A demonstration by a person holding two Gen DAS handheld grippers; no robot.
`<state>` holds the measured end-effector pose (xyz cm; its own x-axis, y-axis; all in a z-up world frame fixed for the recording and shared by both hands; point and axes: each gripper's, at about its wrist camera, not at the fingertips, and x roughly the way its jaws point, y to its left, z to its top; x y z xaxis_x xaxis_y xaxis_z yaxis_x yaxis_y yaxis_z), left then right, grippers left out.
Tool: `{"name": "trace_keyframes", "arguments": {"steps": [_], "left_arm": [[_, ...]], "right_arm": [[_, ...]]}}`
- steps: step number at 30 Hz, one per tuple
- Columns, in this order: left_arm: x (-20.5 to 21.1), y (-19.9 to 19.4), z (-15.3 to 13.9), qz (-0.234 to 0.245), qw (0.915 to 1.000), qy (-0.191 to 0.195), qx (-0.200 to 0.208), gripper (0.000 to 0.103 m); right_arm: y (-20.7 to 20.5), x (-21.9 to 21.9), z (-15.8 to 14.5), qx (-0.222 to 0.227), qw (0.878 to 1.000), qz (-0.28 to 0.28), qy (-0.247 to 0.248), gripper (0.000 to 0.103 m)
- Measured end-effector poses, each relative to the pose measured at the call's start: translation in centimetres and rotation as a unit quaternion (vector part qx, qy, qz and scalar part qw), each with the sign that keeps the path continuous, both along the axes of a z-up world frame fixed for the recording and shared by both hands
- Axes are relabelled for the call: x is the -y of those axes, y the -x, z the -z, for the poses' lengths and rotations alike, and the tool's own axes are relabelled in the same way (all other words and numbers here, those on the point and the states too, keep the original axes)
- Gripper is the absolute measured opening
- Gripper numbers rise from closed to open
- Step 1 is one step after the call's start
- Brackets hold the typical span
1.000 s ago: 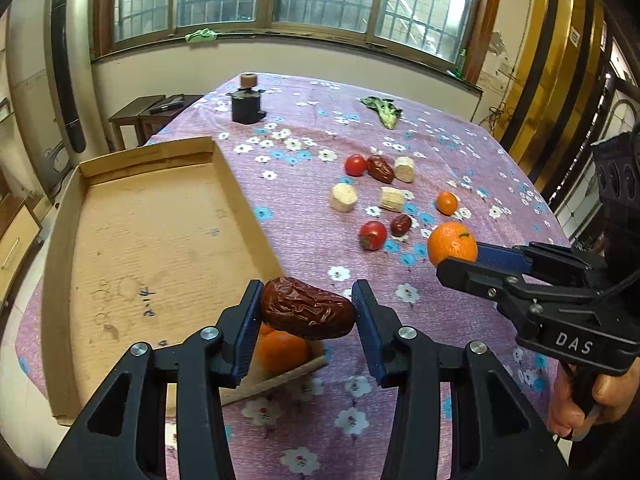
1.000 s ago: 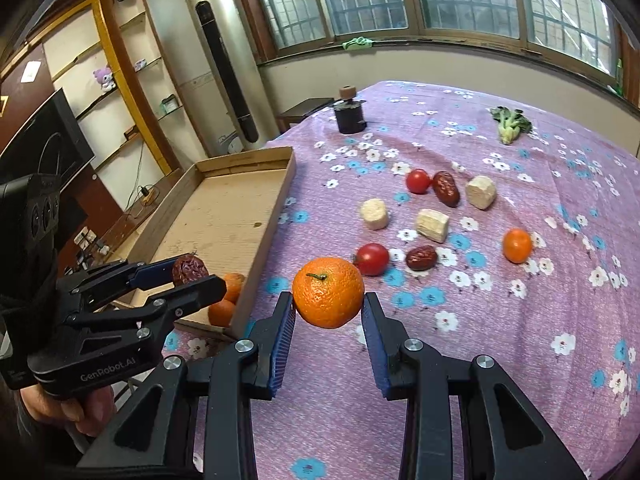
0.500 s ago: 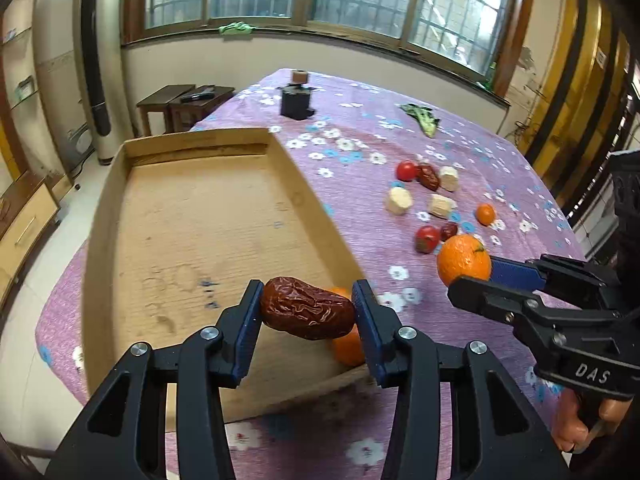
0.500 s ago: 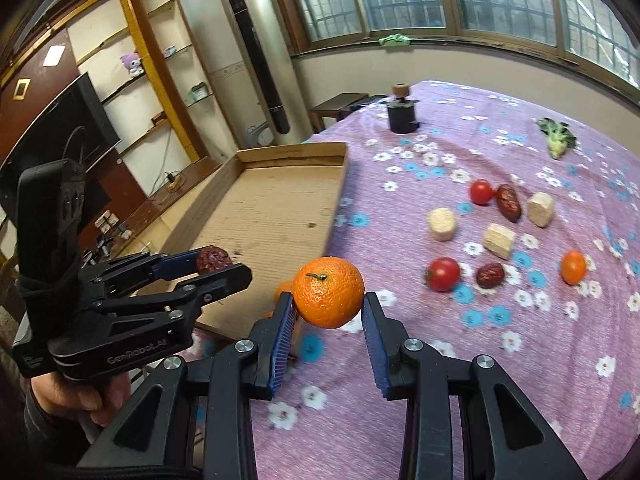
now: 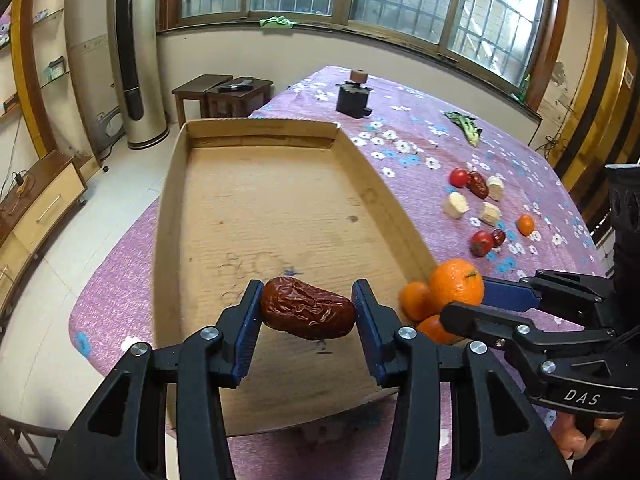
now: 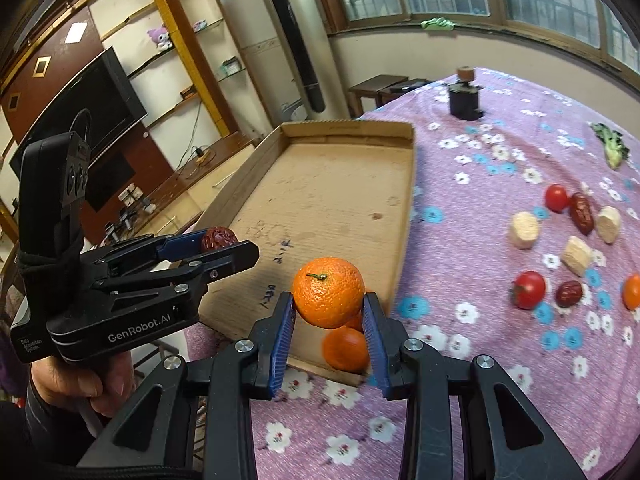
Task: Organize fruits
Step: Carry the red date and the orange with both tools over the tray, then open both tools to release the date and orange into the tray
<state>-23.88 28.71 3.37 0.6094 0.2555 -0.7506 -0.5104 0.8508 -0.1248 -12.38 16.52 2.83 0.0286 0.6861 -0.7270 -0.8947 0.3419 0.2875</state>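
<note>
My left gripper [image 5: 307, 312] is shut on a wrinkled red date [image 5: 306, 313] and holds it above the near end of the shallow cardboard tray [image 5: 280, 216]. My right gripper [image 6: 329, 312] is shut on a large orange [image 6: 328, 298] above the tray's near right corner, where two small oranges [image 6: 345, 350] lie. The orange also shows in the left wrist view [image 5: 456, 285], and the date in the right wrist view [image 6: 218, 239]. On the purple flowered cloth lie tomatoes [image 6: 529, 290], dates [image 6: 581, 212], a small orange [image 6: 632, 291] and pale chunks [image 6: 523, 229].
A black block with a brown knob [image 5: 352, 96] stands beyond the tray's far end. A green leafy vegetable [image 5: 466, 128] lies at the far right of the table. The table's left edge [image 5: 112, 264] drops to the floor beside the tray.
Both grippers have moved left over the tray's near end, each still holding its fruit. The right gripper's orange has come from over the cloth to over the tray's near right corner.
</note>
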Motion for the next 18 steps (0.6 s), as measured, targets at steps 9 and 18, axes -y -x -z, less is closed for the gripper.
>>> {"name": "trace_keyframes", "arguments": {"steps": [9,18], "left_arm": [[-1.0,0.5,1.3,-0.006,0.9998,0.006,-0.019,0.043],[-1.4,0.0,2.9,-0.010,0.9984,0.002,-0.056,0.043]], "right_arm": [[0.9,-3.5,2.7,-0.018,0.998,-0.043,0.042,0.035],[1.2,-5.3,3.8,-0.003,0.994,-0.071,0.078,0.037]]}}
